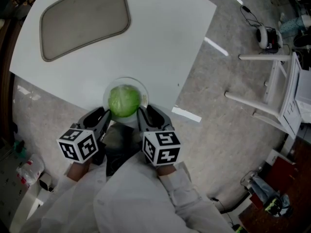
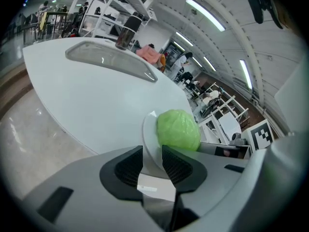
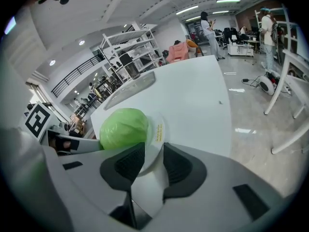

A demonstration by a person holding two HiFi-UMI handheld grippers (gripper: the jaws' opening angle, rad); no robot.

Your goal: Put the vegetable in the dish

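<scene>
Two grippers are clamped on one dish (image 1: 138,85). My left gripper (image 1: 106,119) pinches the rim on the left side and my right gripper (image 1: 144,116) pinches it on the right. Each gripper view shows the thin white rim squeezed between ribbed black pads (image 2: 129,167). The cabbage (image 1: 123,100), round and pale green, sits in the dish between the two sets of jaws. The dish is at the near edge of the white table (image 1: 160,38), partly over it, and I cannot tell whether it rests on the top. From the right gripper view I see a small yellow sticker (image 3: 158,132) on the rim with dark print too fine for me to read. The marker cubes (image 1: 77,144) carry only black-and-white square patterns, no letters. Farther back, a grey oval panel (image 1: 85,18) lies in the table.
</scene>
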